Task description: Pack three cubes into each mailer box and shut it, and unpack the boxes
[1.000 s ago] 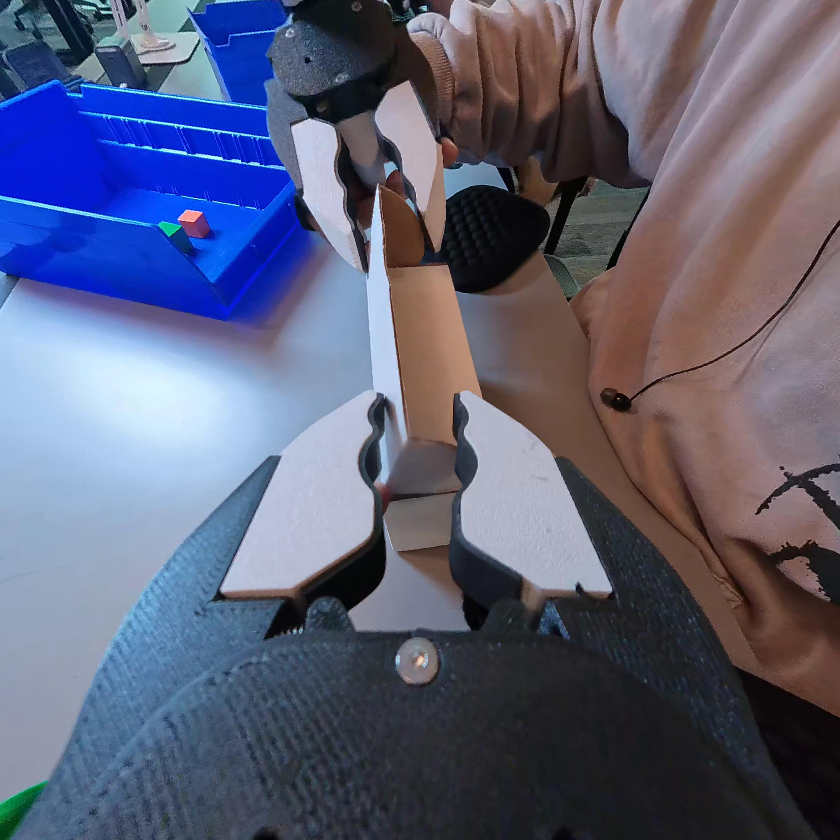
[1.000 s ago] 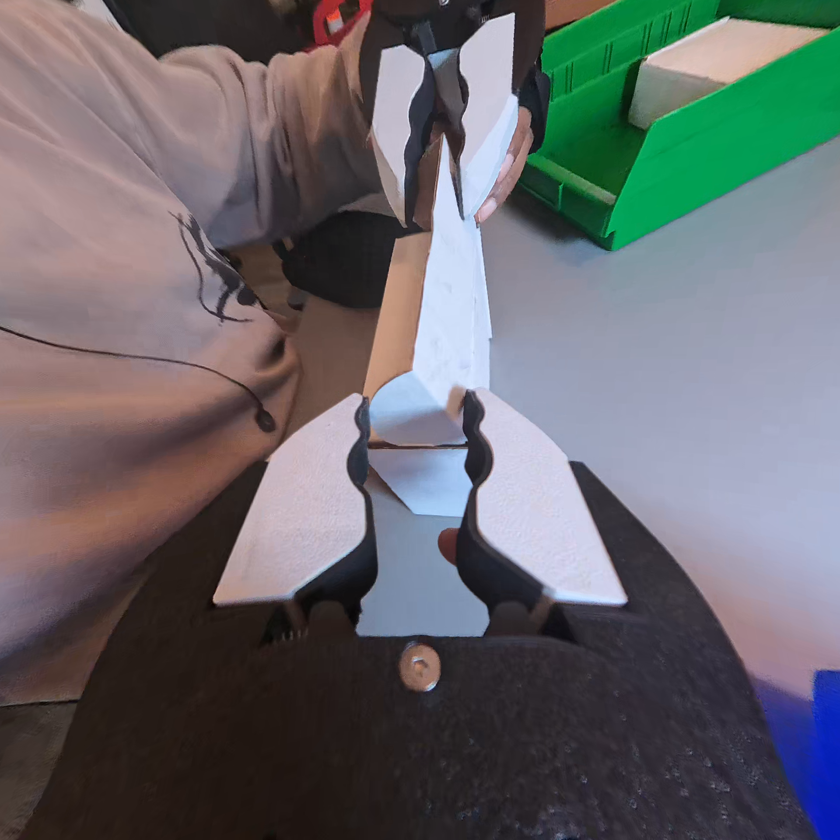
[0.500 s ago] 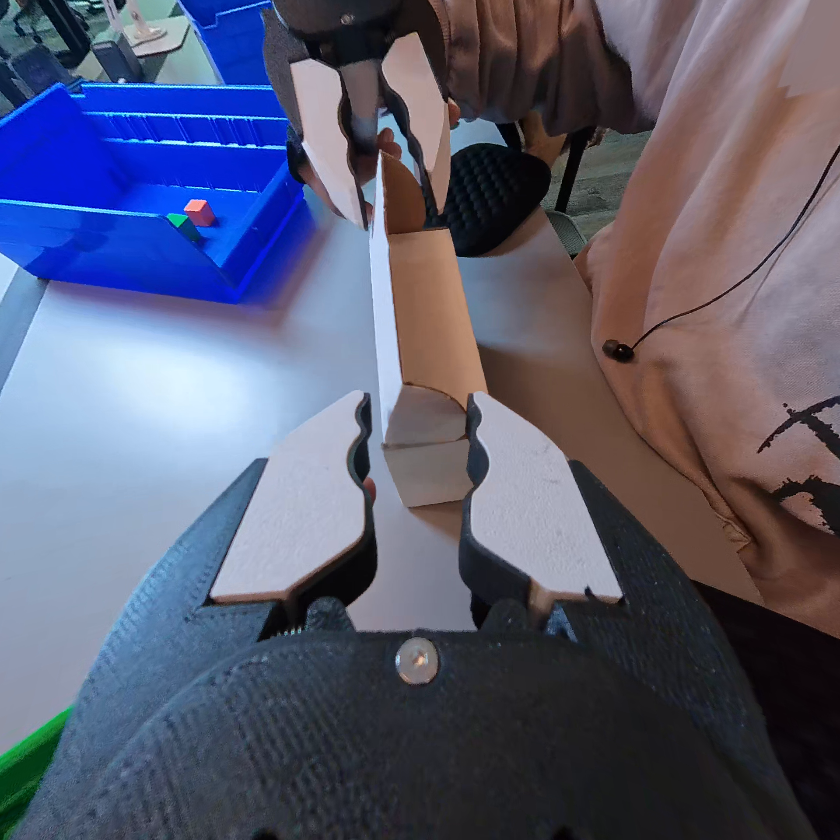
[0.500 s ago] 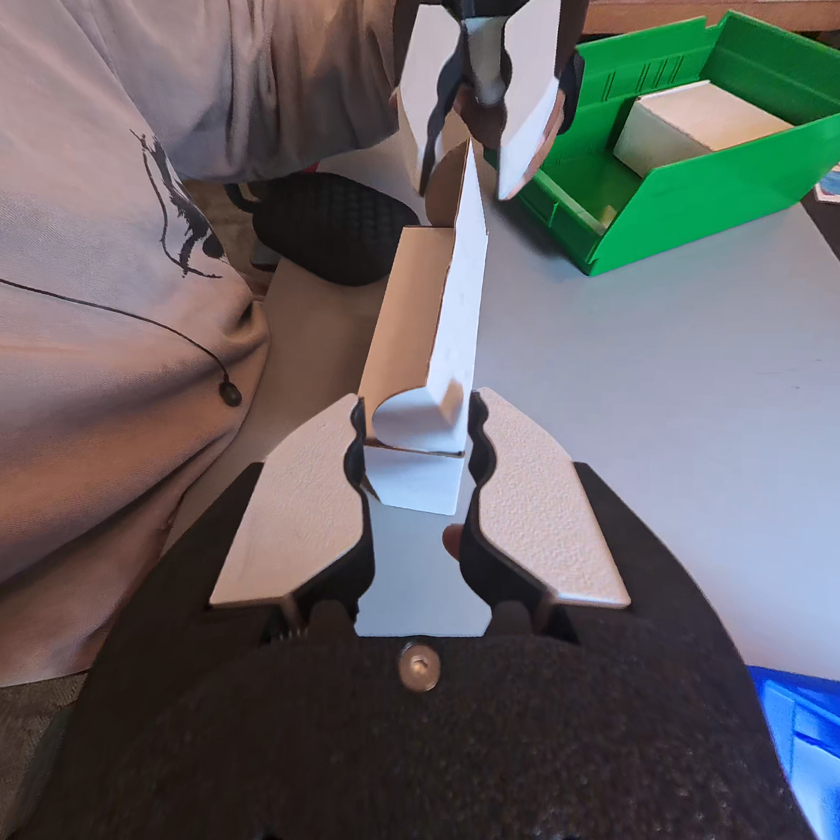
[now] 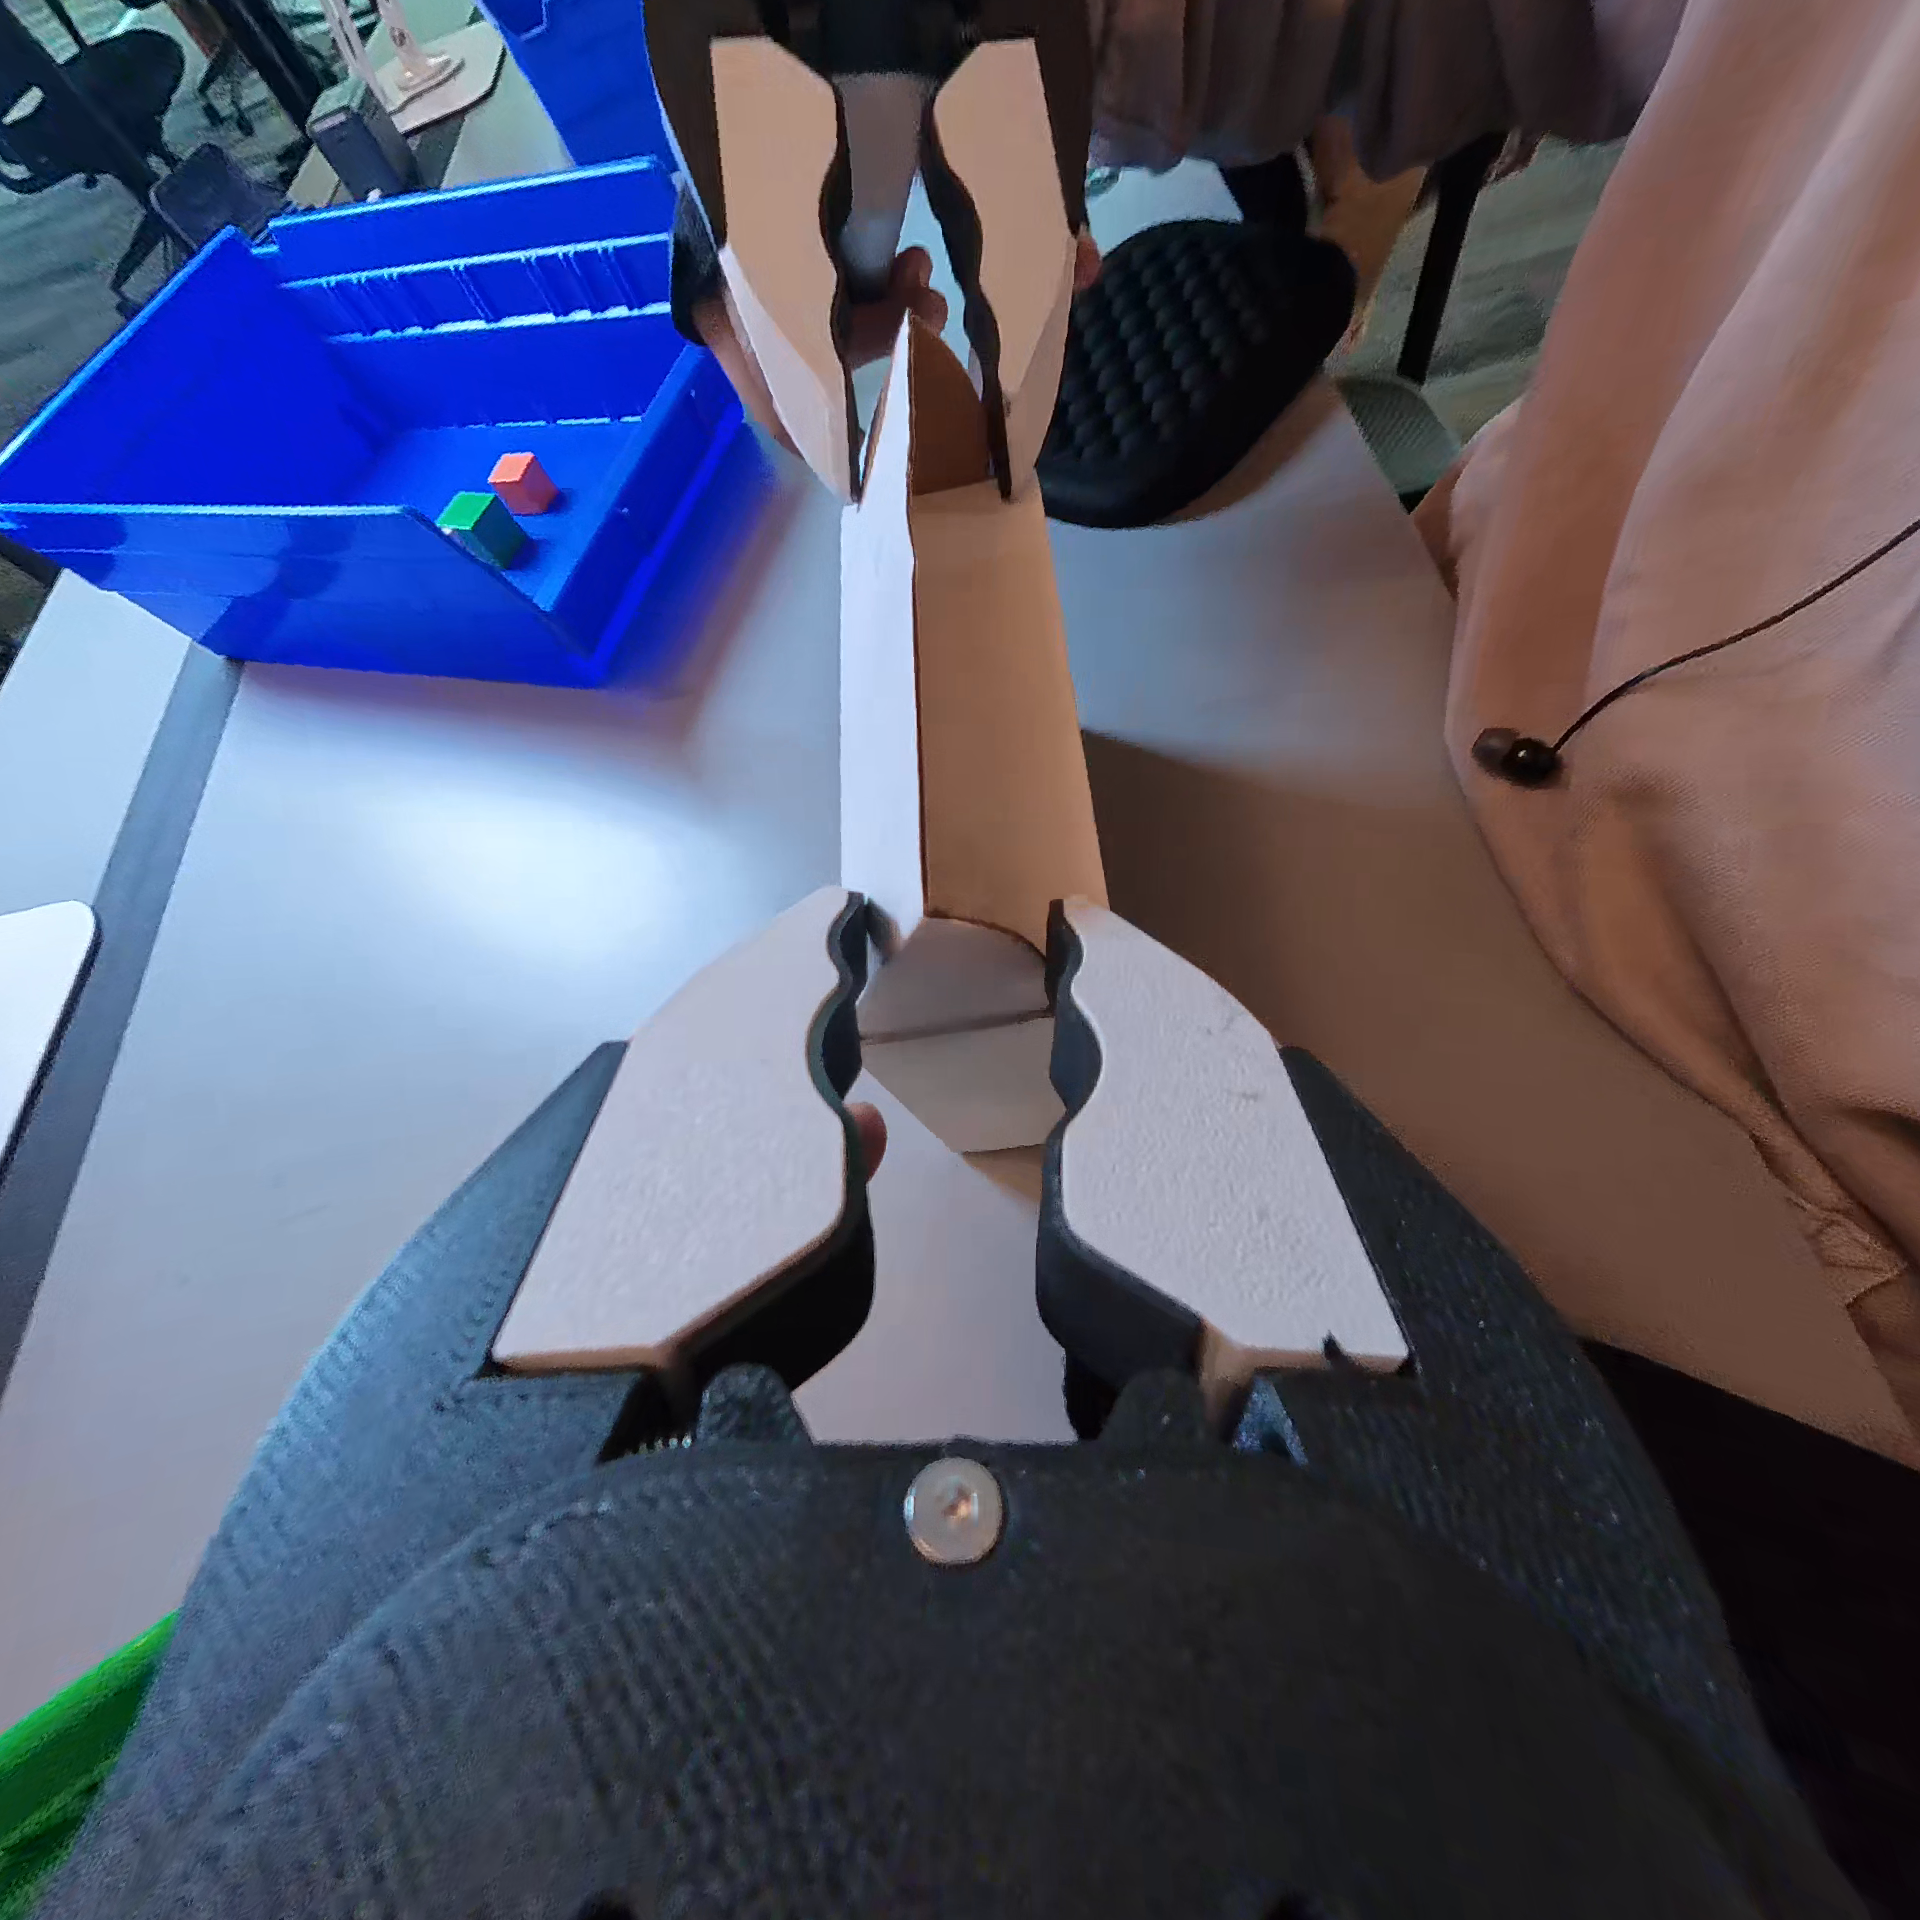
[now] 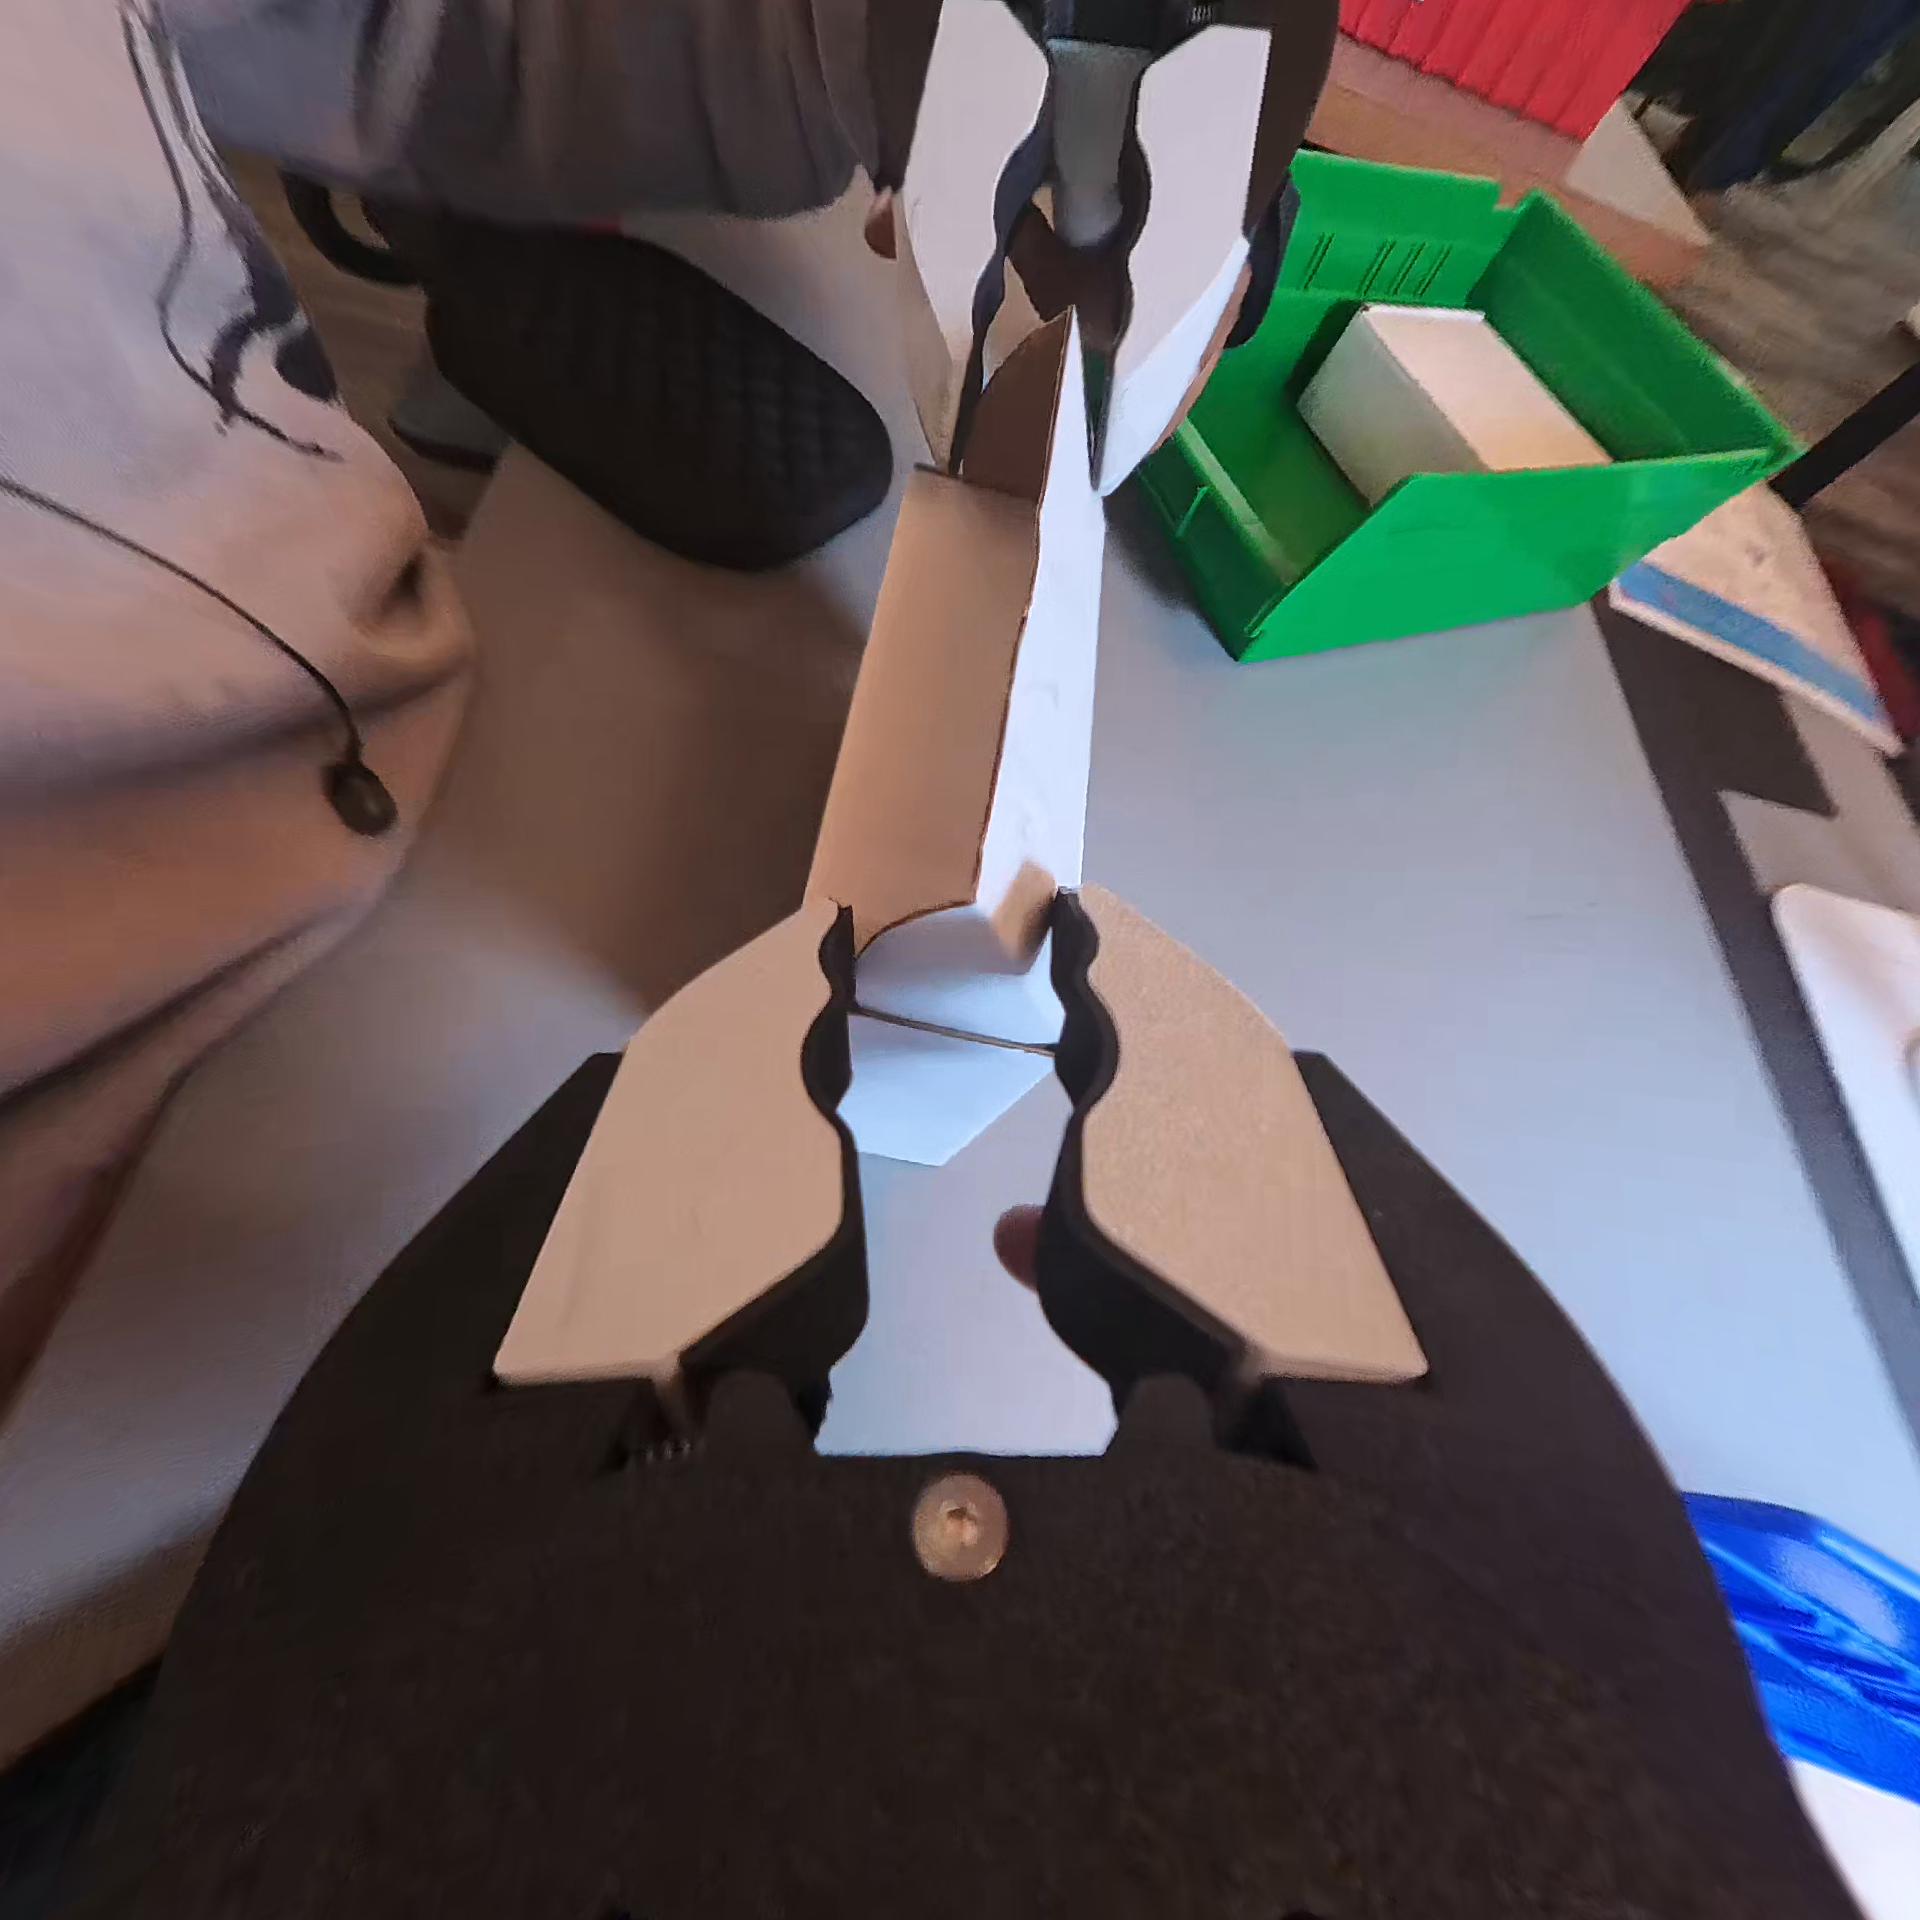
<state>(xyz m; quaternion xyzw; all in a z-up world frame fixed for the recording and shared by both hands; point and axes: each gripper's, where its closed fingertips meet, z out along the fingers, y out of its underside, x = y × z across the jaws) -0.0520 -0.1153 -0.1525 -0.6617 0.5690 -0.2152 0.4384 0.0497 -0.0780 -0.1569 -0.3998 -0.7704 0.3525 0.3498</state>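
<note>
Together, the left gripper [image 5: 954, 1023] and right gripper [image 6: 954, 1023] carry a white mailer box [image 5: 971, 717] by its two ends above the grey table [image 5: 436, 935], jaws part-open and apparently closed on the end flaps, its lid ajar. Two cubes [image 5: 506, 506] lie in the blue bin [image 5: 208, 582]; another box [image 6: 1444, 416] sits in the green bin [image 6: 1558, 540]. Handling between packing and unpacking seems underway; setting it down likely comes next.

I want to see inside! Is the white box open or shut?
Open: the mailer box has its lid standing up, brown inside showing.
</note>
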